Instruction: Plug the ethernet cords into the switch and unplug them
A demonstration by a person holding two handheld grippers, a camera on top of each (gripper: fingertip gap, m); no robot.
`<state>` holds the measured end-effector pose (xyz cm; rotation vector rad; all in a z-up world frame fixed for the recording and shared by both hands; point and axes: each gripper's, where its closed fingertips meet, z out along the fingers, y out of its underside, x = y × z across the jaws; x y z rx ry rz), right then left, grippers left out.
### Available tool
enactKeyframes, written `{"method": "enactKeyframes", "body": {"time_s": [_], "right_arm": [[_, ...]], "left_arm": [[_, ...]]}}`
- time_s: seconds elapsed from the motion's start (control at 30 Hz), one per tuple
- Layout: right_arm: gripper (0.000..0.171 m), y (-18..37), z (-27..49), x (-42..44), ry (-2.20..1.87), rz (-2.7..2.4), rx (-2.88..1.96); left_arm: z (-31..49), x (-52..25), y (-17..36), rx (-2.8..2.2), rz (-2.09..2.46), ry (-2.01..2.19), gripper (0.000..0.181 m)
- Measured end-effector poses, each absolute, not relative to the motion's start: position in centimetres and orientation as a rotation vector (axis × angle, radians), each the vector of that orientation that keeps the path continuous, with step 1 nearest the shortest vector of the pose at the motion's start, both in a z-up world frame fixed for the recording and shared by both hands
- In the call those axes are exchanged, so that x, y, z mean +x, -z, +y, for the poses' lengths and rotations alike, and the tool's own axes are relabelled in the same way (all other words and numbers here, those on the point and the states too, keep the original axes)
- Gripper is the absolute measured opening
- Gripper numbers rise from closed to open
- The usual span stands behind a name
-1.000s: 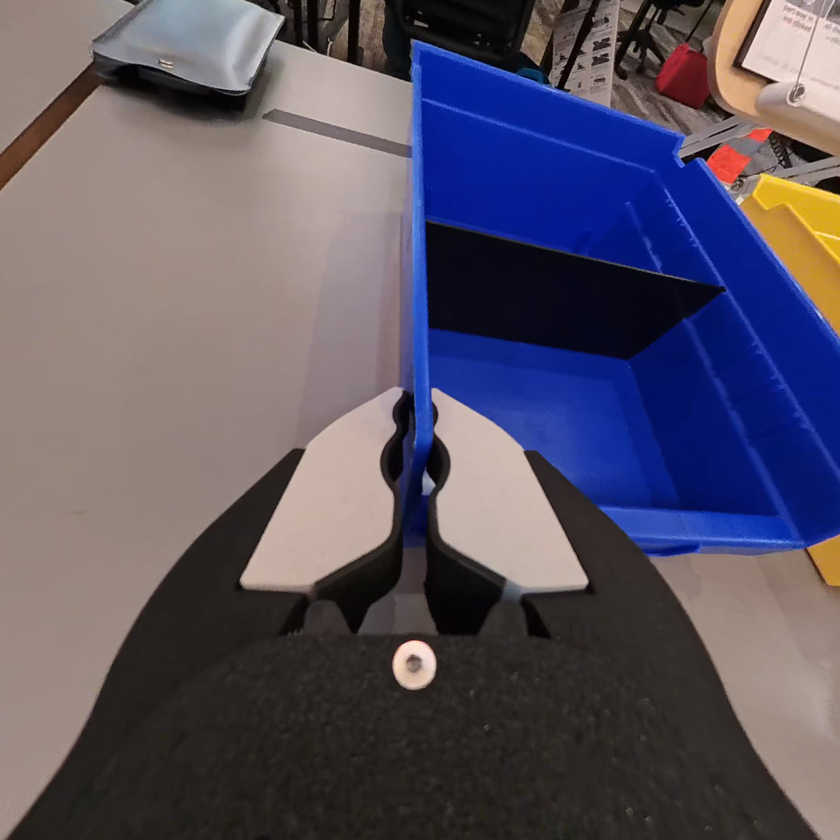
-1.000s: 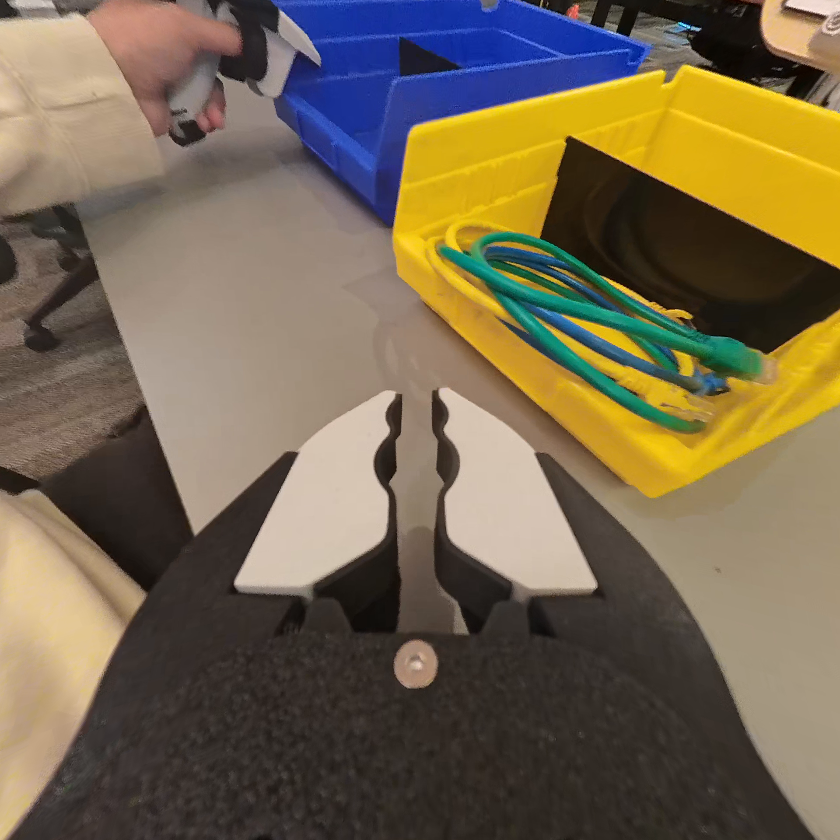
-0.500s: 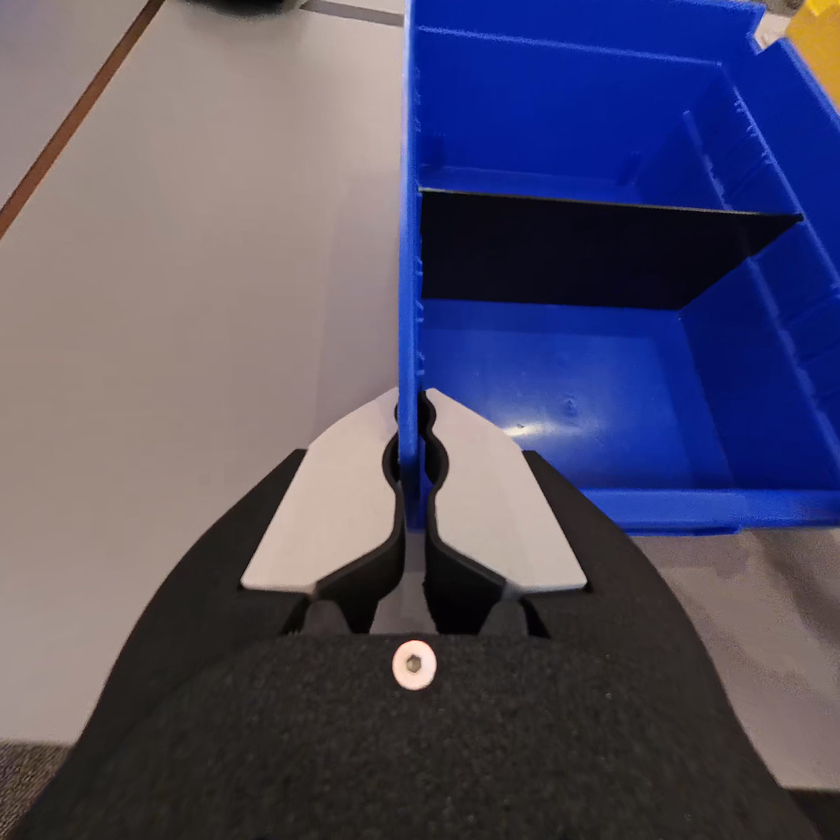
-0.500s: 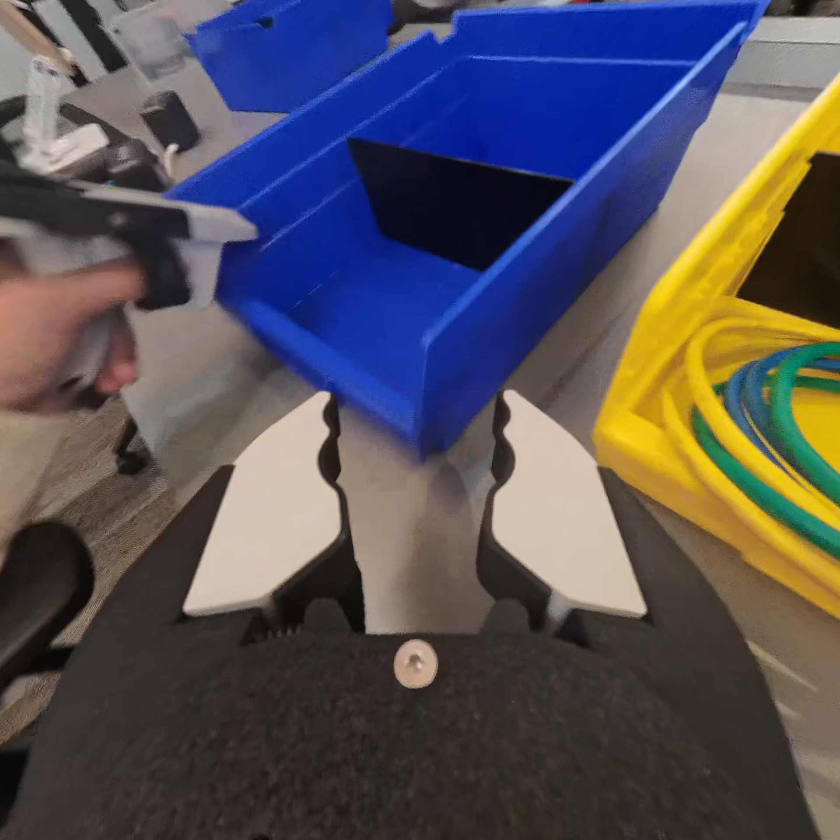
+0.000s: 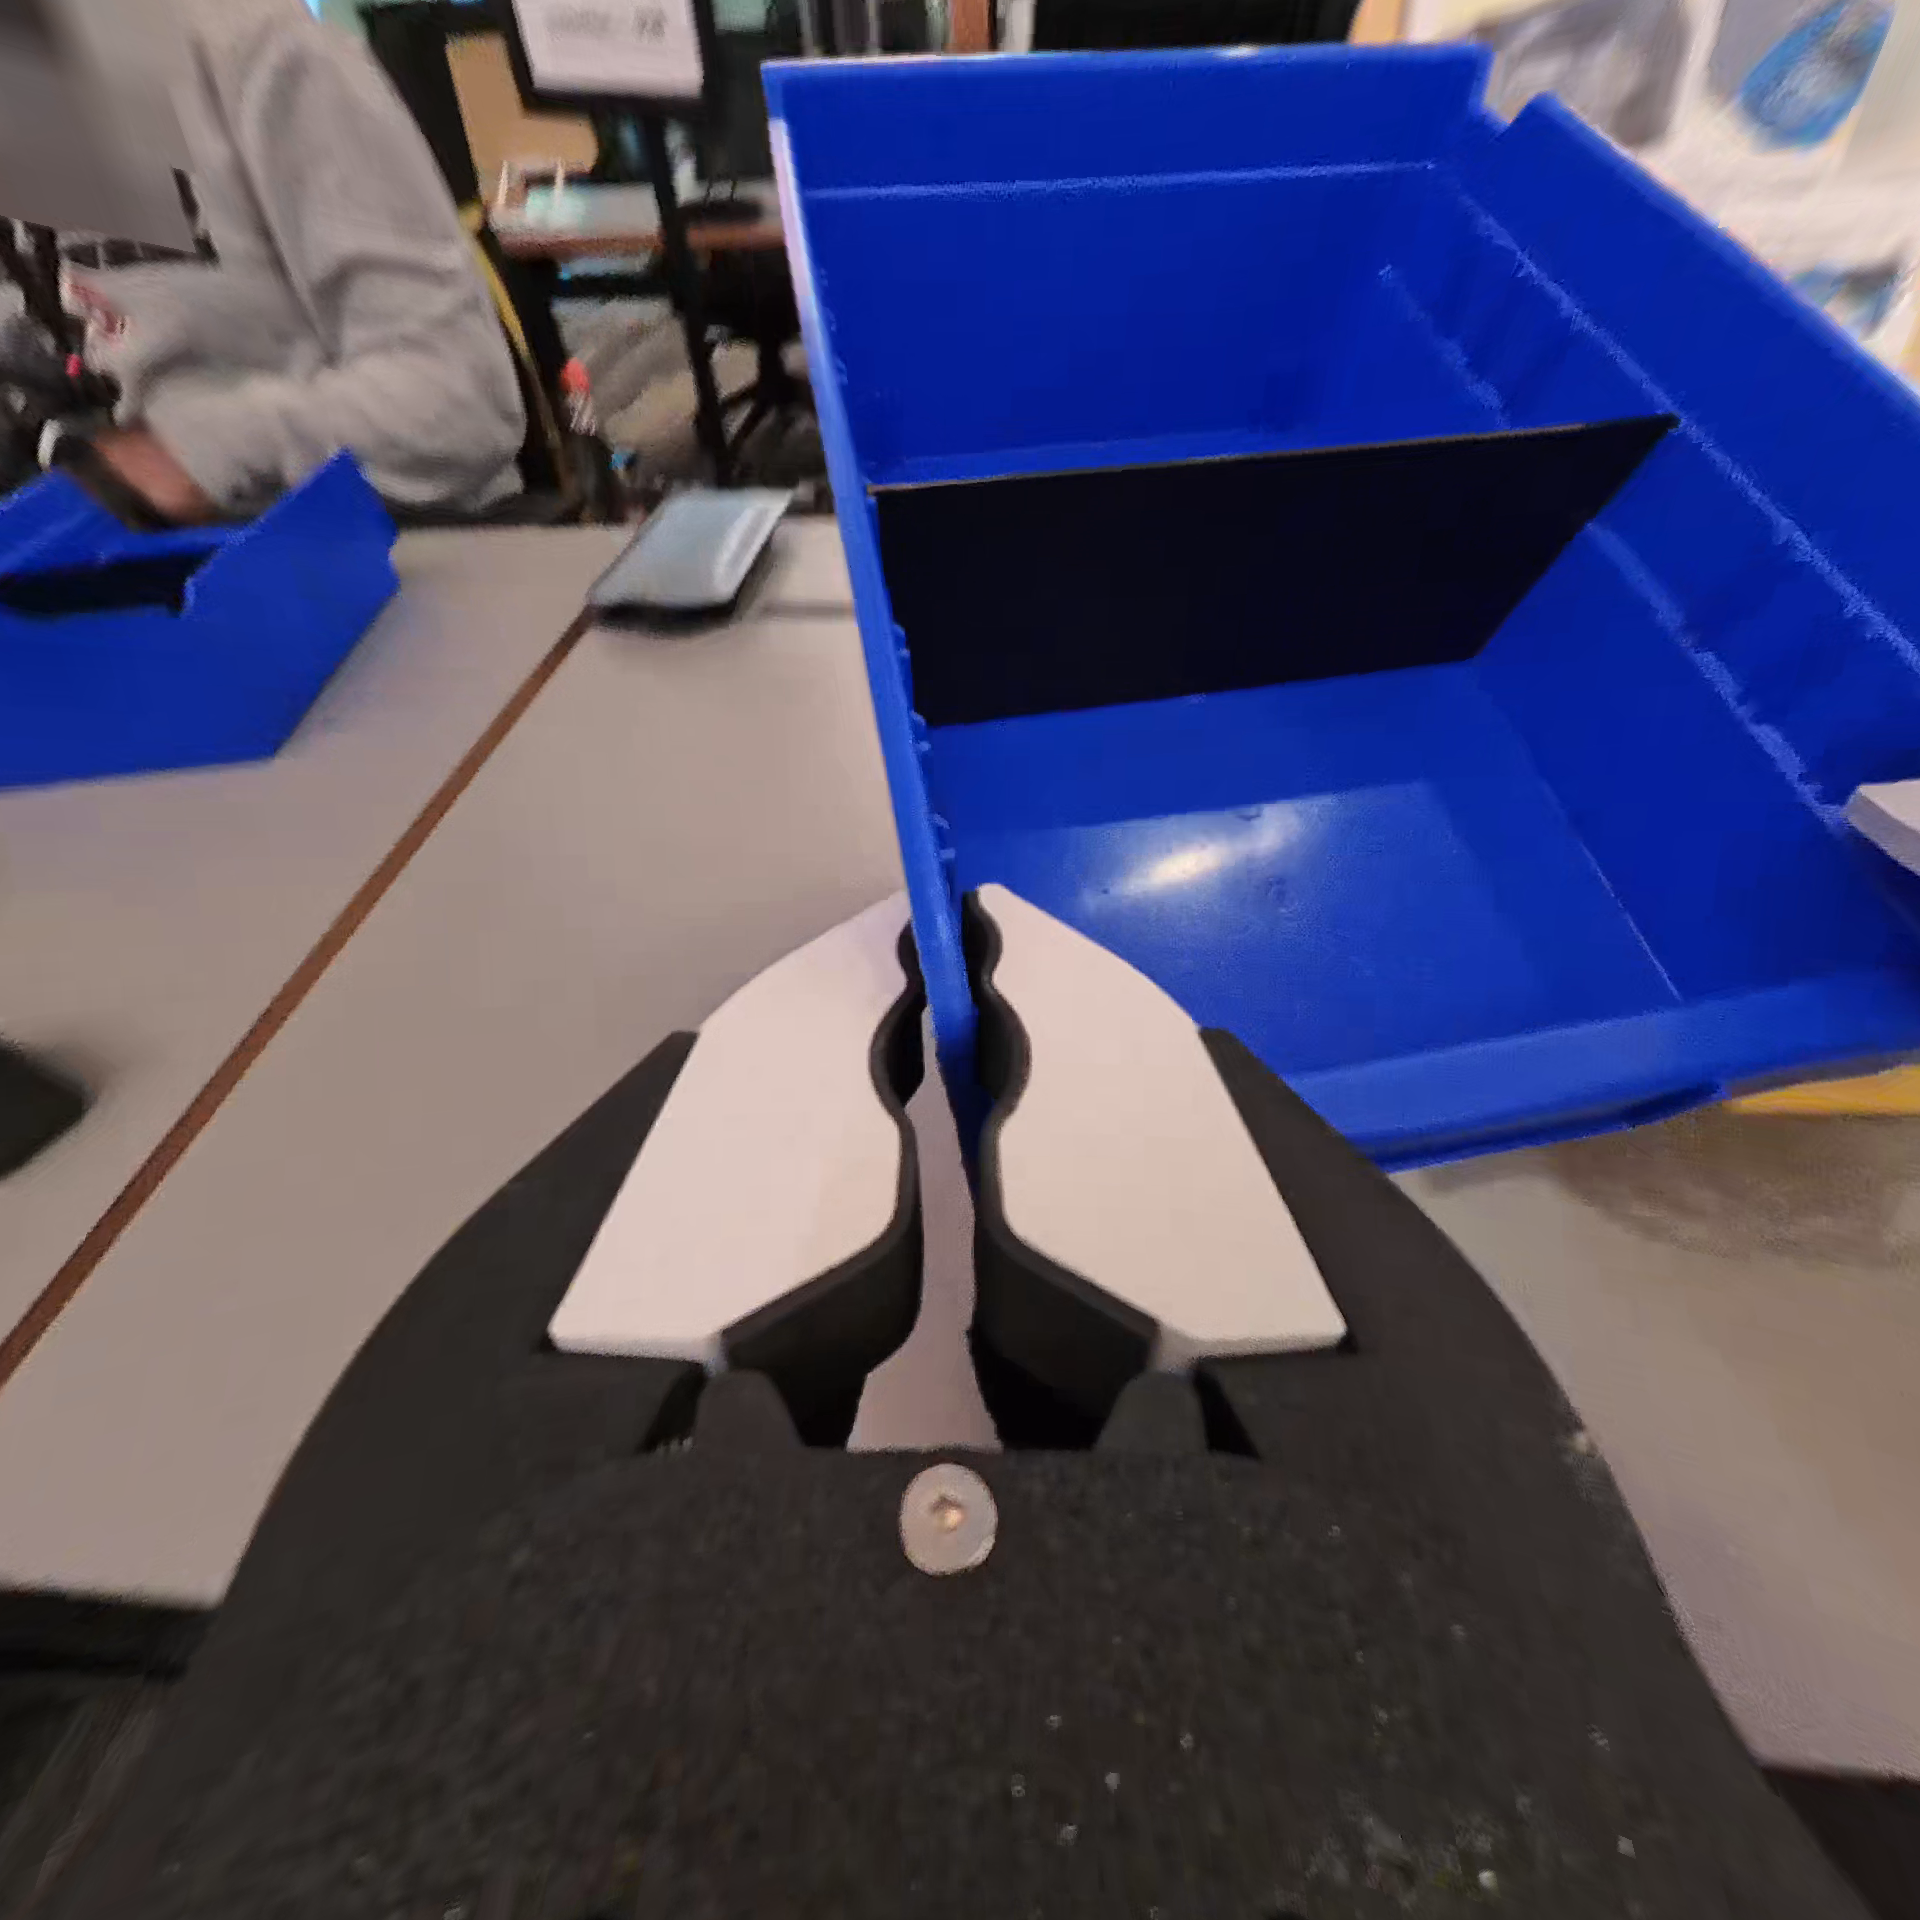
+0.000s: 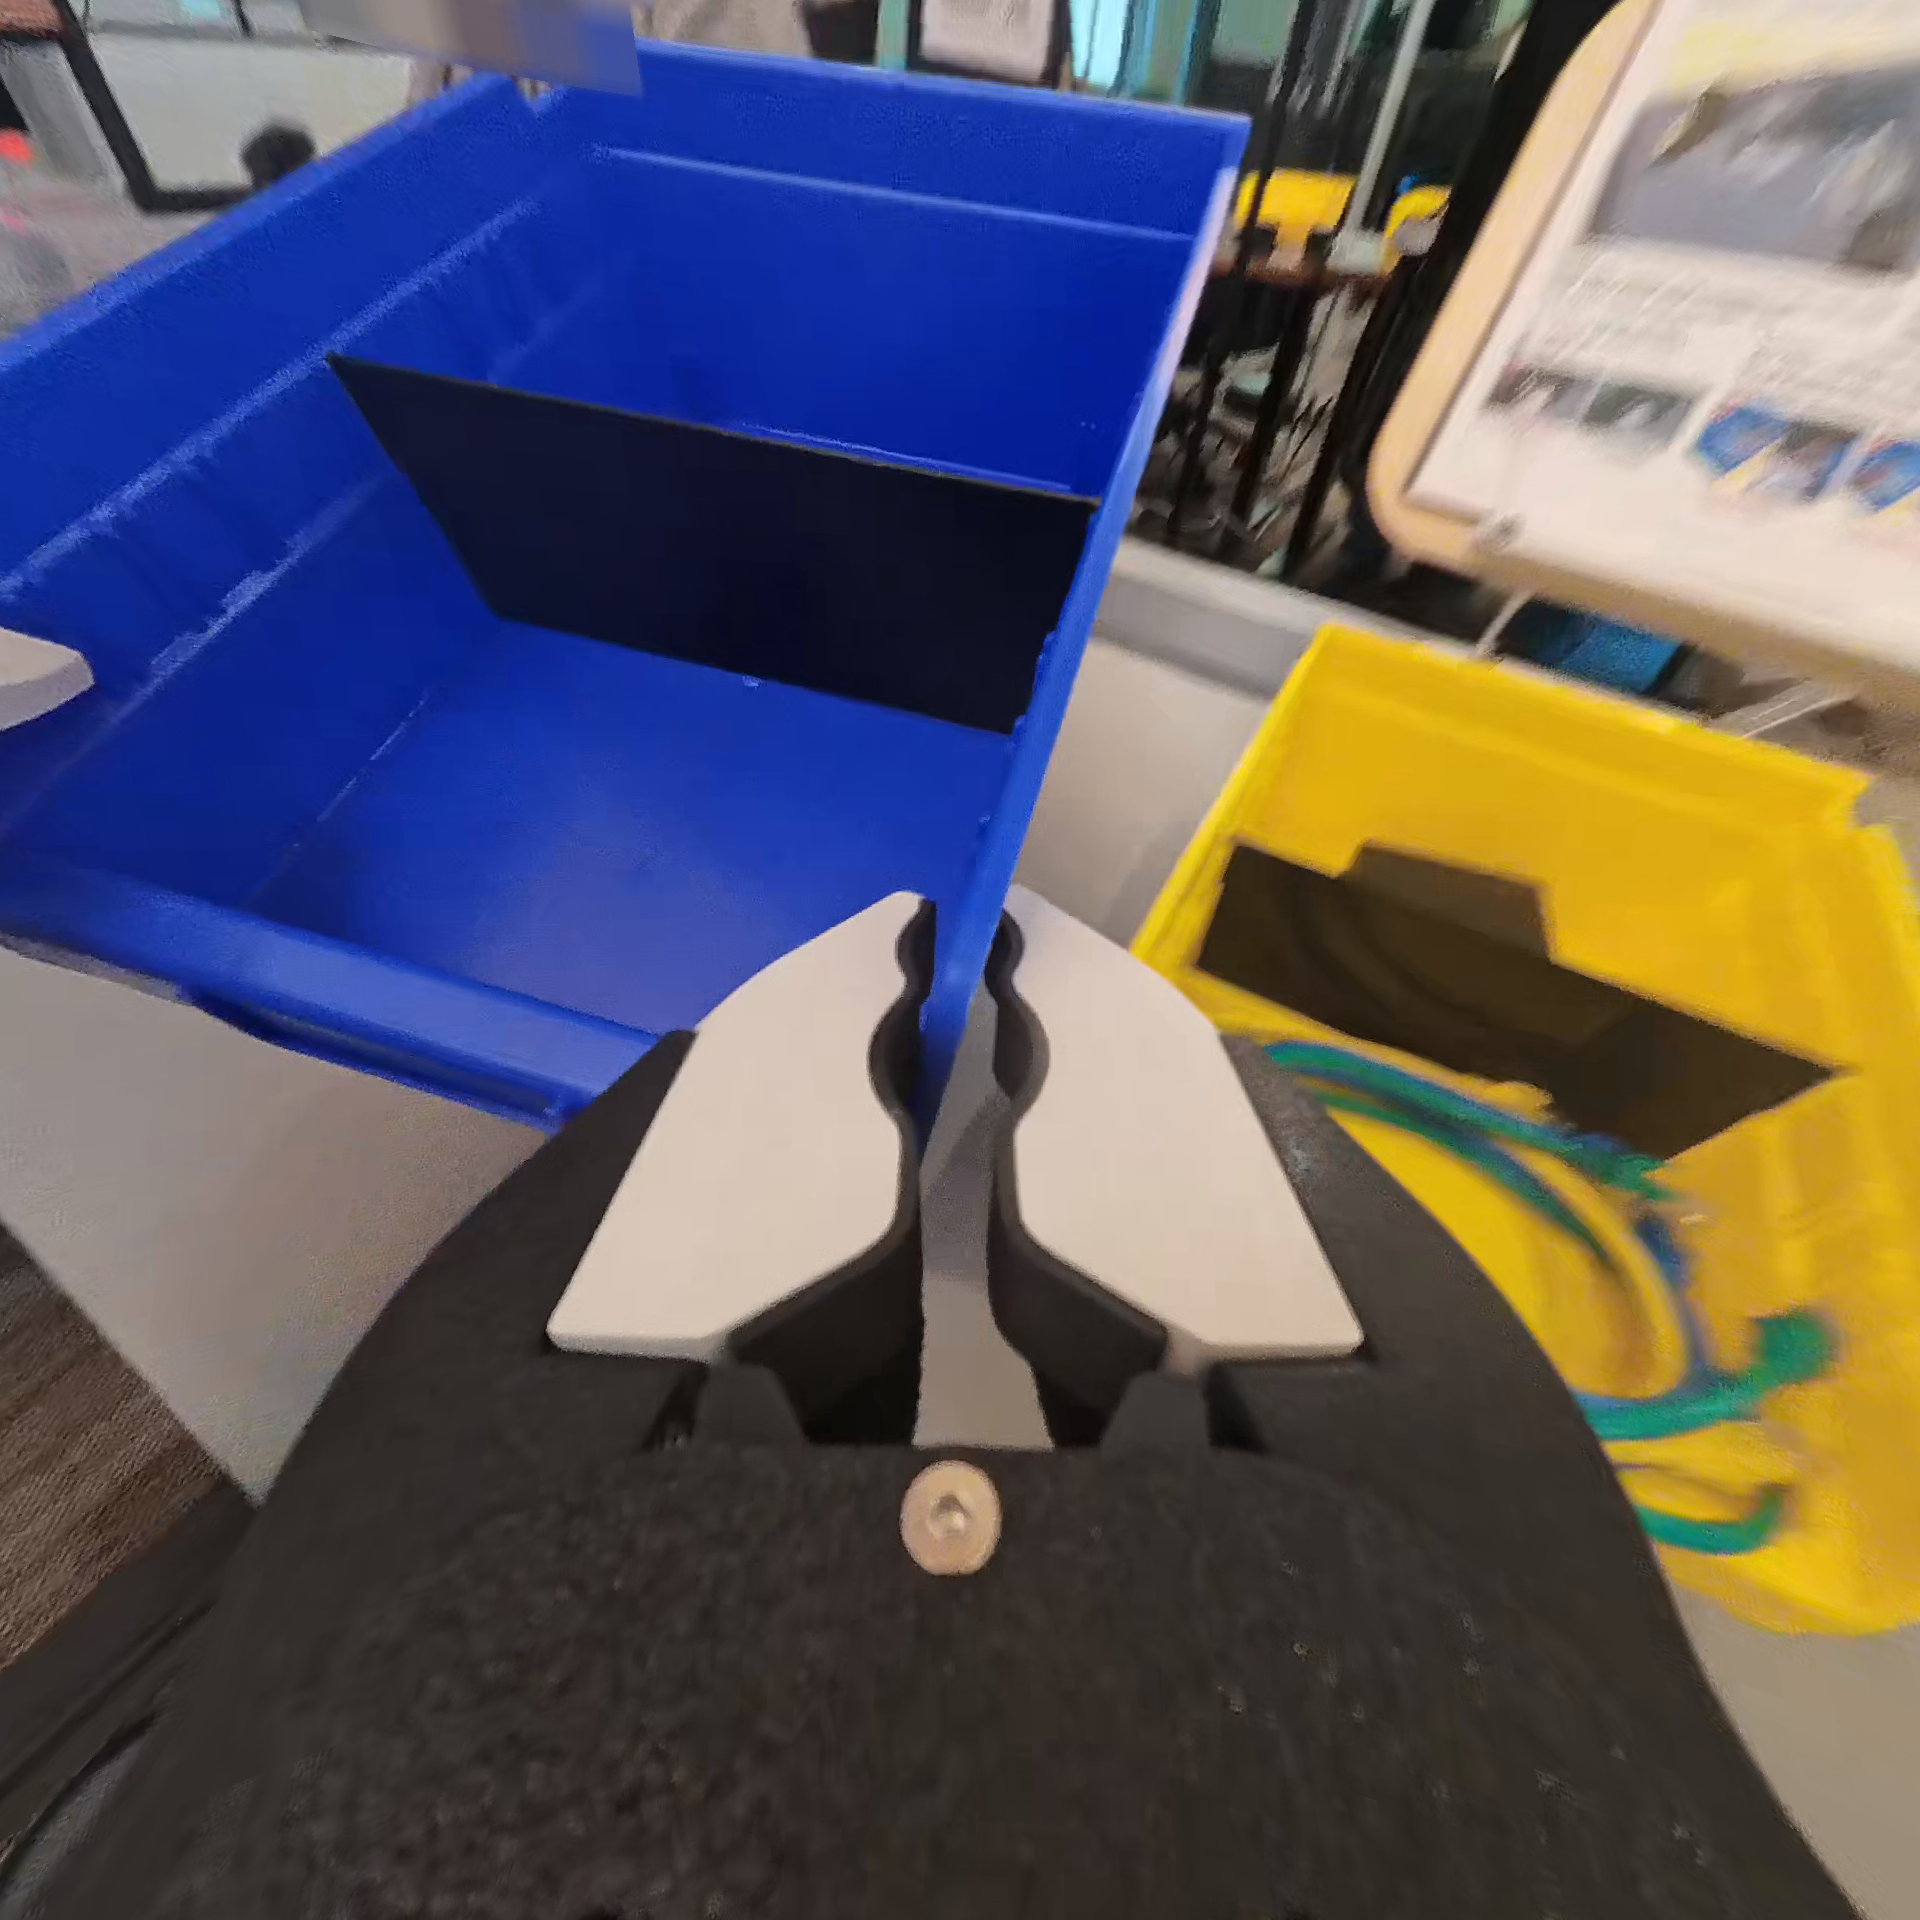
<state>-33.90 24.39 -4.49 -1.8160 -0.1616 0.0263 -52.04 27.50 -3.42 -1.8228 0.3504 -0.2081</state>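
Grippers on both sides now clamp the blue bin [image 5: 1351, 914]: the left gripper [image 5: 943, 914] is closed down on the bin's left wall near its front corner, and the right gripper [image 6: 966, 914] is closed on the right wall. Half a second earlier the right gripper was spread wide and short of that wall; a second ago it sat nearly closed over bare table, facing the yellow bin [image 6: 1558, 810]. The left has kept its pinch on the wall throughout. In the left wrist view the bin's front edge appears raised off the grey table [image 5: 644, 935], so a two-handed lift or reposition looks under way. A black divider [image 5: 1226, 561] splits the bin, and its front compartment is empty. The ethernet cords [image 6: 1621, 1226], green, blue and yellow, lie coiled in the yellow bin just beside. No switch is visible, so plugging has not begun.
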Motion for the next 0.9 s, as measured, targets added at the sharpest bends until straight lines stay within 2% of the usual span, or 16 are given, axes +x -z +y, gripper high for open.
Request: {"method": "enactKeyframes", "body": {"time_s": [0.17, 0.33, 0.47, 0.6, 0.77, 0.9], "right_arm": [[0.009, -2.4, 22.8, -23.7, 0.149, -0.018, -1.711], [0.01, -3.3, 18.7, -9.0, 0.357, 0.21, -1.746], [0.008, 0.1, 15.3, 4.6, 0.391, 0.299, -1.887], [0.007, 4.9, 10.5, 14.9, 0.418, 0.3, -2.06], [0.009, 10.6, 7.4, 20.4, 0.288, 0.23, -2.136], [0.006, 14.8, 7.0, 22.6, 0.278, 0.267, -2.178]], "left_arm": [[29.5, -40.4, -3.1, -1.713, 0.469, 0.323, 0.003], [29.7, -23.2, -3.5, -1.722, 0.641, 0.483, 0.003], [26.3, -9.8, 0.0, -1.784, 0.75, 0.554, 0.004], [21.1, -0.1, 5.7, -1.86, 0.824, 0.575, 0.005], [16.8, 4.7, 13.3, -1.95, 0.903, 0.623, 0.01], [15.0, 5.9, 15.0, -1.932, 0.984, 0.576, 0.019]]}}
